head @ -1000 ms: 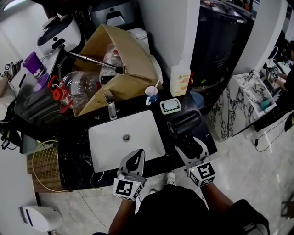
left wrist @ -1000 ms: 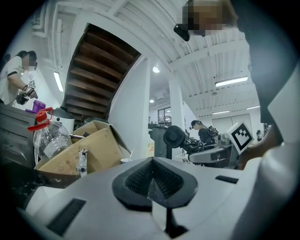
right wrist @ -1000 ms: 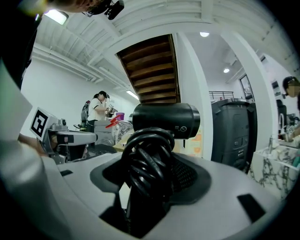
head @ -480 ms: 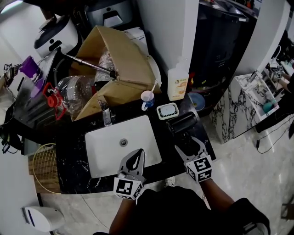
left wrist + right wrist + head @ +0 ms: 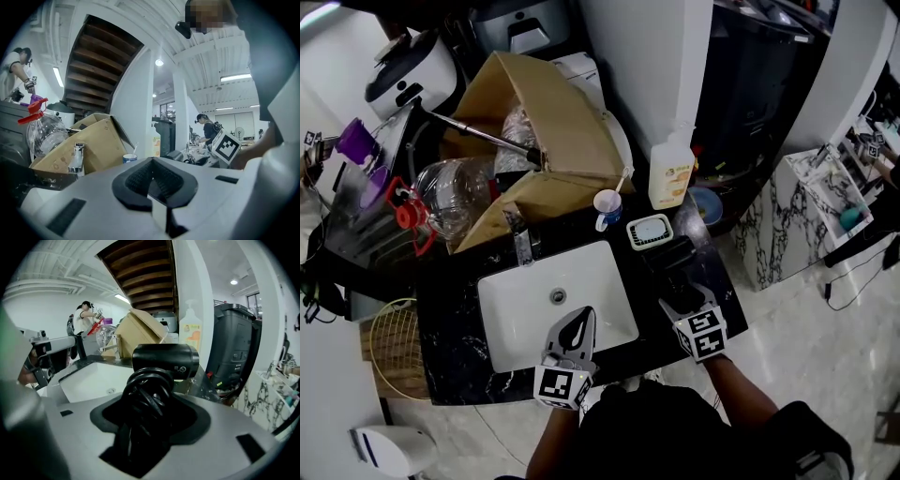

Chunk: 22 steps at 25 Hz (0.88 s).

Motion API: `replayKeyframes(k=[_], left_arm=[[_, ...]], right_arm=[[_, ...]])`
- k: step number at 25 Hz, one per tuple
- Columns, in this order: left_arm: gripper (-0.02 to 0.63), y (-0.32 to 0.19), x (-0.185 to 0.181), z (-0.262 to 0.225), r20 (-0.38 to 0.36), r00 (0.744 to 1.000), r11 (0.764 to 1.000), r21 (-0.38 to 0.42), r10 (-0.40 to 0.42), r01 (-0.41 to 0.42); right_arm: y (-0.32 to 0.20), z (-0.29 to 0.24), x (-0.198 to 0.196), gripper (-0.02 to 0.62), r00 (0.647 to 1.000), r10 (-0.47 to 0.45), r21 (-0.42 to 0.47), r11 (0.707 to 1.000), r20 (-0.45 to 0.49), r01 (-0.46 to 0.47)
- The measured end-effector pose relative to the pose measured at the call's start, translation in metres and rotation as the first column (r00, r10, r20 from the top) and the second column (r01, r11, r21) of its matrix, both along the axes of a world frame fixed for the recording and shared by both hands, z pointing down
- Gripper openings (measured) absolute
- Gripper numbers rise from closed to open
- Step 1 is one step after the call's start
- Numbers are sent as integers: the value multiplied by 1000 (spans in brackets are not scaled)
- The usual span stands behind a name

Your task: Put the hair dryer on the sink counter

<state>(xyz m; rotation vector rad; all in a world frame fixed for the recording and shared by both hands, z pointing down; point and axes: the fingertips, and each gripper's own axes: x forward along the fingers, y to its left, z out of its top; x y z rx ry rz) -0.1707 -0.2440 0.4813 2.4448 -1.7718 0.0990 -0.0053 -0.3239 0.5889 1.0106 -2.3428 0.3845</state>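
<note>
The black marble sink counter [image 5: 455, 323] carries a white rectangular basin [image 5: 525, 300]. Over the counter strip right of that basin is the black hair dryer [image 5: 673, 255], cord wound round its handle. My right gripper [image 5: 680, 289] pinches that handle. My left gripper [image 5: 576, 321], jaws pressed together on nothing, hovers at the basin's near rim.

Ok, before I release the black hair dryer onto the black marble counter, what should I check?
1. Right gripper clamped on black hair dryer by its cord-wrapped handle: ok.
2. Dryer resting on black marble counter: cannot tell.
3. Dryer clear of white sink basin: ok.
4. Dryer clear of small white rectangular dish: cannot tell.
5. Left gripper shut, empty, away from dryer: ok.
</note>
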Motion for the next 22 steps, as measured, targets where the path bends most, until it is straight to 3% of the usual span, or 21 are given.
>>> replayKeyframes(k=[12, 22], left_arm=[[-5, -13, -30, 0, -19, 1000, 1000, 16, 15, -14], [-5, -15, -31, -2, -24, 998, 999, 15, 51, -51]], right_arm=[[-9, 49, -5, 258, 993, 26, -141, 989, -120, -42], [-4, 62, -6, 259, 992, 25, -183, 982, -122, -47]])
